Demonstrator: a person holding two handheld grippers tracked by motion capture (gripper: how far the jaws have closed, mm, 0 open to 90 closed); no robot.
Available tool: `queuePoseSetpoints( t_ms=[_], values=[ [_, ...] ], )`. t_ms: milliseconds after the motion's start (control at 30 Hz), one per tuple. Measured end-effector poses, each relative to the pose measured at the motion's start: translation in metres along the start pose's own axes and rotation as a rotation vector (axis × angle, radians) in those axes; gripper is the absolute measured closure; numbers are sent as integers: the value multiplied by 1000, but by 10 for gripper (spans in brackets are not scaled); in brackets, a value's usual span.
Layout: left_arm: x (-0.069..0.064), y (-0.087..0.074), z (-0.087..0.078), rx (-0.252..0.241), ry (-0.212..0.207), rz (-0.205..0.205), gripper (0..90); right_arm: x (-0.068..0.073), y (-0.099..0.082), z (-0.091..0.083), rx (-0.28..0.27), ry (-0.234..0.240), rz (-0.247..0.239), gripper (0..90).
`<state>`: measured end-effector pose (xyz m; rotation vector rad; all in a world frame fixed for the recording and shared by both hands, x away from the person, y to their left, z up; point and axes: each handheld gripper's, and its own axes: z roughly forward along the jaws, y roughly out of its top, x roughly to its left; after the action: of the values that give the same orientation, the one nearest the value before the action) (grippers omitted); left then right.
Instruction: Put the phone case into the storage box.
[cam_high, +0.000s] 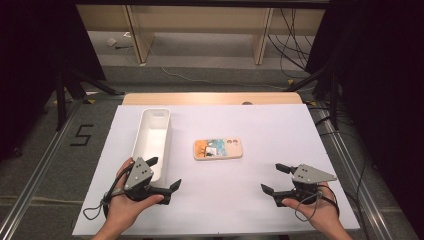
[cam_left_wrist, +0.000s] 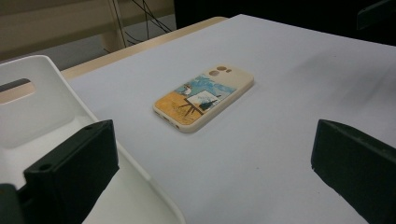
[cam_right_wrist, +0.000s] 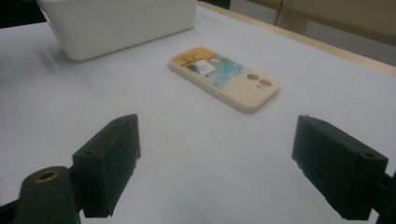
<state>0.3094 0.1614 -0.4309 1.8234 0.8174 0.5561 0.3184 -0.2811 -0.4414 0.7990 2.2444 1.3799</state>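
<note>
A cream phone case (cam_high: 218, 149) with a blue and orange picture lies flat in the middle of the white table sheet (cam_high: 250, 200). It also lies ahead of the jaws in the left gripper view (cam_left_wrist: 204, 97) and the right gripper view (cam_right_wrist: 224, 78). My left gripper (cam_high: 163, 173) is held near the front left, open, with nothing between its jaws. One of its jaws reaches over the near end of a long white bin (cam_high: 151, 140). My right gripper (cam_high: 274, 179) sits at the front right, open and empty, pointing toward the case.
The white bin (cam_left_wrist: 42, 126) stands lengthwise at the left of the sheet and looks empty. A wooden table edge (cam_high: 212, 98) runs along the far side. Beyond it are floor, cables and desk legs.
</note>
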Motion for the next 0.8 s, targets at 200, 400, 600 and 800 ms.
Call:
queuePoseSetpoints(
  t_ms=[200, 400, 600, 800],
  values=[
    [0, 0, 0, 1, 3, -4, 9, 0, 0, 1, -2, 5, -1, 165],
    [-2, 5, -1, -1, 39, 13, 153, 0, 0, 1, -3, 1, 5, 165],
    [-13, 16, 12, 20, 57, 28, 544, 0, 1, 1, -3, 3, 5, 165],
    [-23, 28, 43, 80, 31, 41, 830, 1, 1, 1, -3, 1, 8, 165]
  ],
)
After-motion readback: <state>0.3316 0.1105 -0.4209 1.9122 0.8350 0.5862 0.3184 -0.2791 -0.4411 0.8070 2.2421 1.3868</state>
